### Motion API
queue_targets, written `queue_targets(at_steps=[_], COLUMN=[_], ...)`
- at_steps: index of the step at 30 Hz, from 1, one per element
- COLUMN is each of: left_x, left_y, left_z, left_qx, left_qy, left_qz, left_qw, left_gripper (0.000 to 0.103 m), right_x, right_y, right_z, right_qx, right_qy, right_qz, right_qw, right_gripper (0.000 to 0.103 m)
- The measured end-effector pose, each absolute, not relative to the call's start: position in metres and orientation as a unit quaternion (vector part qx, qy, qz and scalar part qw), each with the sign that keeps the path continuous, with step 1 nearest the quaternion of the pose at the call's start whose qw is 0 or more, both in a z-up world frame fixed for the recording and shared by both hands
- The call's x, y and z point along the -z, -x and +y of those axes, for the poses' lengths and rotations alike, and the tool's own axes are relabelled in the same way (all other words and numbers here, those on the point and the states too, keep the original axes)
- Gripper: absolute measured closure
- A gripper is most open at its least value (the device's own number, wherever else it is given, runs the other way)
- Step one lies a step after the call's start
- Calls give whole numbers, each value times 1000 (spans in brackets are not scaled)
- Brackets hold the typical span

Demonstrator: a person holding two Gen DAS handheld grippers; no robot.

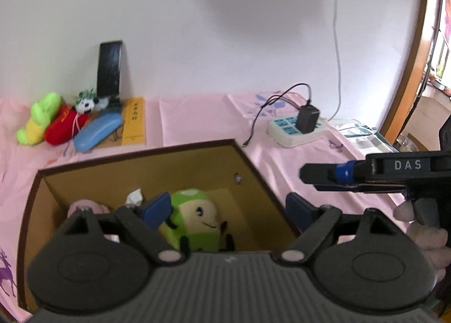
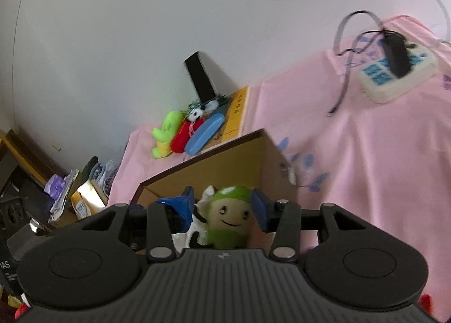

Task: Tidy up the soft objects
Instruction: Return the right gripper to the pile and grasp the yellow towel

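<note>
Plush green toy [image 1: 194,217] lies inside rectangular cardboard box [image 1: 146,162].

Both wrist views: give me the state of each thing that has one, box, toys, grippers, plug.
Cardboard box: open-topped, upright.
Green plush: inside the box, free of both grippers.
Pink plush: in the box, mostly hidden.
Toy pile: still outside, by the wall.
Left gripper: open, empty.
Right gripper: open, empty.
Charger: plugged into the power strip.

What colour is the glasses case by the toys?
Light blue; the glasses case shows best in the left wrist view.
</note>
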State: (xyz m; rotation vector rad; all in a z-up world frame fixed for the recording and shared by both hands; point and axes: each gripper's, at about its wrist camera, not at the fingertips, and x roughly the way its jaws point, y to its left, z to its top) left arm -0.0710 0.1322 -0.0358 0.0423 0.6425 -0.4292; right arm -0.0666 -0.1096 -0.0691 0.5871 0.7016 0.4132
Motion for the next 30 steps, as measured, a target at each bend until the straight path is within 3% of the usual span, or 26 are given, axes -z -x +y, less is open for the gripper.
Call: queue_targets(at_steps=[14,30], left_x=[45,107], left_y=[119,147], left_z=[61,-5], left_qx=[241,239], left_qy=[-47,-80], left_qz=[321,393], left_qw=[914,884], left_gripper=[16,36], right_x=[102,131], right_y=[119,116], right_z=[-189,-201], right_qx=[-164,-225], right_qy=[-322,-313], right_qz=[381,438], right_qw=[851,812], right_gripper=[79,76])
